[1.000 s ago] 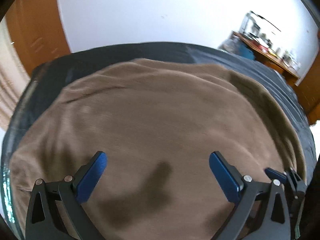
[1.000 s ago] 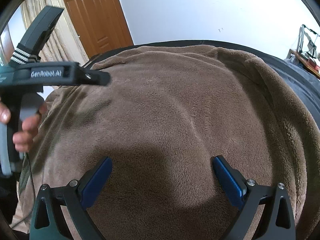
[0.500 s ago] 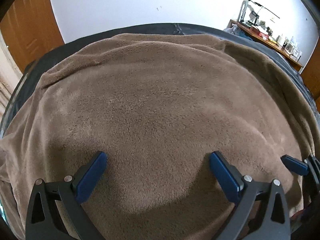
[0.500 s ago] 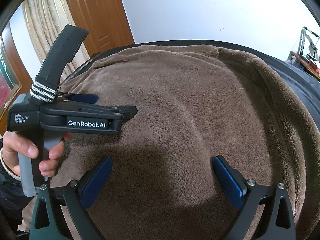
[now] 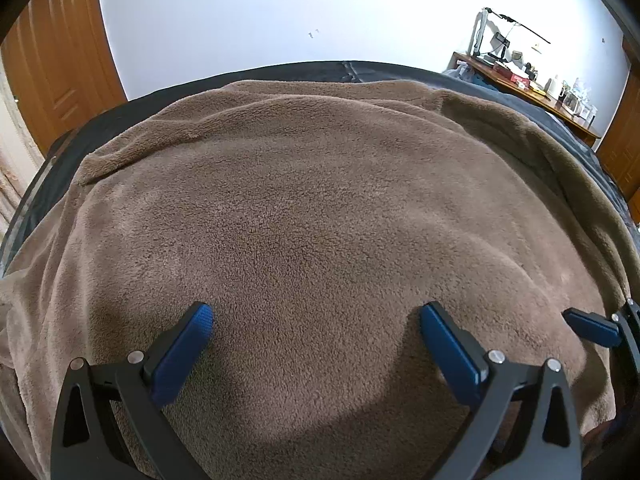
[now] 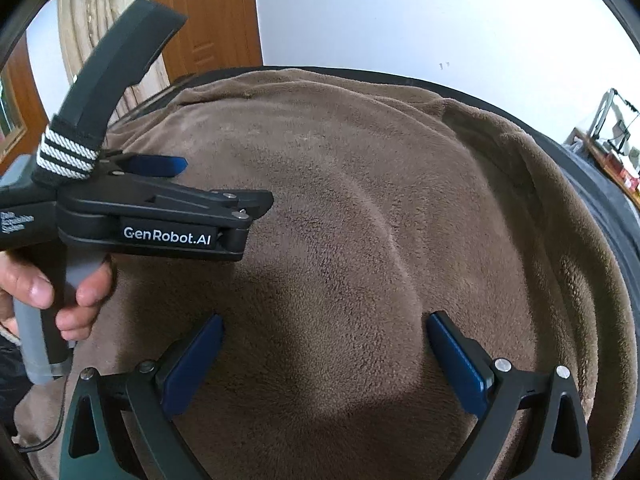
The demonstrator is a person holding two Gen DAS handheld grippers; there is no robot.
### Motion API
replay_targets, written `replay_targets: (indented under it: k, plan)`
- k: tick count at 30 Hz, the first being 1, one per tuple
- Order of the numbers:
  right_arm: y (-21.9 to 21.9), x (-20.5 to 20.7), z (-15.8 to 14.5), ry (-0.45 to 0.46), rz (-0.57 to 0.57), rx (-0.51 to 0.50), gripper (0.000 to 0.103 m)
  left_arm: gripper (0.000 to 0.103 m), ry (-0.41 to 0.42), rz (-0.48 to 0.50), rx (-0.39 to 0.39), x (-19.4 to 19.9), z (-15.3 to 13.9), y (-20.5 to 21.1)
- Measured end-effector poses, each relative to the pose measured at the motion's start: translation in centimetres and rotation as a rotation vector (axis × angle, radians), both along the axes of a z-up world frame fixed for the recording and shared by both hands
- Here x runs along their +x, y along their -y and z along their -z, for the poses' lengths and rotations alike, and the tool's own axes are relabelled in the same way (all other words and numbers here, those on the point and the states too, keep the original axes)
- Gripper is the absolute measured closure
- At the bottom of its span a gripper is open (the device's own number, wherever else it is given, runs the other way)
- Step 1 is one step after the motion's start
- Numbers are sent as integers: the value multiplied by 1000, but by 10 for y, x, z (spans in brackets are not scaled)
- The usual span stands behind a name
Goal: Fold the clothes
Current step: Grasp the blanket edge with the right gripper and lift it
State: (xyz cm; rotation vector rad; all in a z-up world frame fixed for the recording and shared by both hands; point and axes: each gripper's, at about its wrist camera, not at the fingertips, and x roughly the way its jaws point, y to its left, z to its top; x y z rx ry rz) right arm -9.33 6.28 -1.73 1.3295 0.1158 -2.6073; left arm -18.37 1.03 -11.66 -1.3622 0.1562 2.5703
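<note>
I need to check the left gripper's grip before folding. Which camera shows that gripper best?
The right wrist view: the left gripper appears whole from the side, above the brown garment. The left wrist view shows only its two open fingers, nothing between them.

Right gripper [image 6: 324, 356]: fingers [image 6: 192, 364] spread wide, nothing between them, both blue pads poised over the brown fleece garment [image 6: 360, 220]. The garment fills the area ahead of the fingers and lies spread on a dark-covered bed [image 6: 600, 184]; a raised fold runs ahead of the right finger, and a thick rolled edge curves along the far right side. Left gripper [image 6: 208, 184] sits ahead of and to the left of the left finger, over the fleece, its fingers parted, lettering "GenRobot.AI" on its side. A bare hand [image 6: 56, 292] grips its grey handle. Wooden door [image 6: 204, 20] and curtain [image 6: 100, 20] beyond, far left.
</note>
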Motion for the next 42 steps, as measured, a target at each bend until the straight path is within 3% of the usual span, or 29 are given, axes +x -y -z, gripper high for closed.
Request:
replay_targets:
  k: [5,7,14,19,24,30,33,37,40,41,42]
  plan:
    - [-28,32,-18,-22,29,-138,0,0,0,3,2,0,0,0]
    - [-43,54,-30,-65,54,-151,0,0,0,3,2,1,-1,1]
    - [-111,152,-61,-206,240,-55,0,0,0,2,2,0,0,0]
    - [-126,202,-60,-211,311,20,3,0,-1,3,2,0,0,0]
    - [-111,221,-45,-166,246,42,30,0,-1,4,2,0,0,0]
    - [-93,217,-22,-85,185,77,42,0,-1,3,4,1,0,1]
    - [-100,211,-14,-43,227,95,66,0,-2,2,4,1,0,1]
    - [-112,209,-14,-38,275,72,73,0,-1,2,5,1,0,0]
    - [-115,205,-17,-52,297,110,74,0,-1,2,5,1,0,1]
    - [-116,203,-19,-61,310,134,84,0,-1,2,5,1,0,1]
    - [-121,200,-21,-69,339,173,87,0,-1,2,5,0,0,1]
